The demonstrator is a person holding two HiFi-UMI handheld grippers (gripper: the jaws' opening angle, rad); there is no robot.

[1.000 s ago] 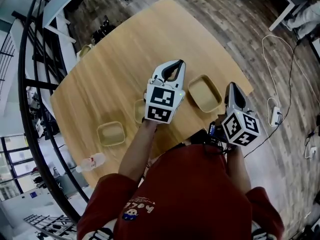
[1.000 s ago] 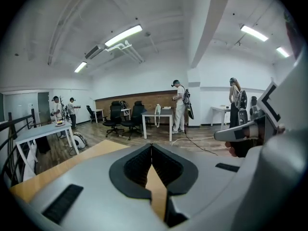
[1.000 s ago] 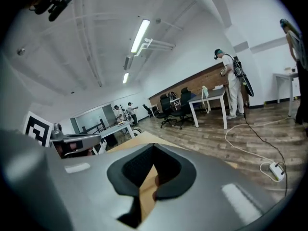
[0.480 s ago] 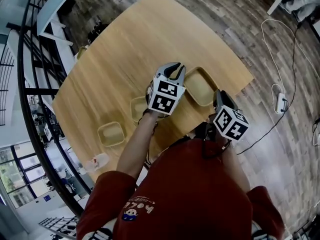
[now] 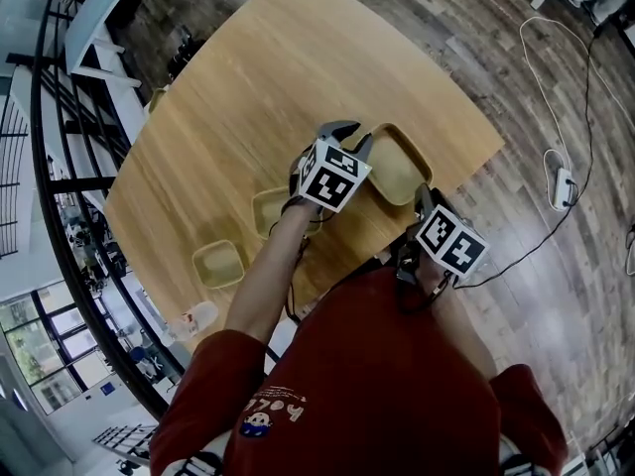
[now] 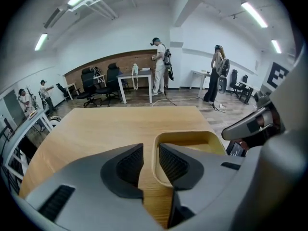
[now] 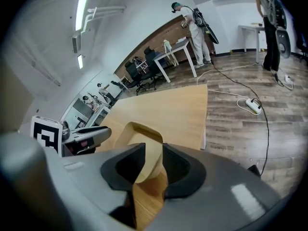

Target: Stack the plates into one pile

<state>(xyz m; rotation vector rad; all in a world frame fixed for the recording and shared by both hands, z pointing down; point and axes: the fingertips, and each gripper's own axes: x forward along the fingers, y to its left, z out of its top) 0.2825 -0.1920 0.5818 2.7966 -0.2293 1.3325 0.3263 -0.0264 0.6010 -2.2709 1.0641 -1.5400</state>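
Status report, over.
Left gripper, right gripper: jaws just opening, big plate rim between each, not pinched. Middle plate, small plate lie apart, unstacked. Nothing in the way.

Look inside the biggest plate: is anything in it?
The biggest plate looks empty; only its bare tan bottom shows. Its near corners are covered by the left gripper and right gripper, whose jaws have just been opening, each astride its rim.

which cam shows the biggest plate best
Head view: the biggest plate shows nearly whole from above. The left gripper view shows part of its rim and inside; the right gripper view only a rim corner.
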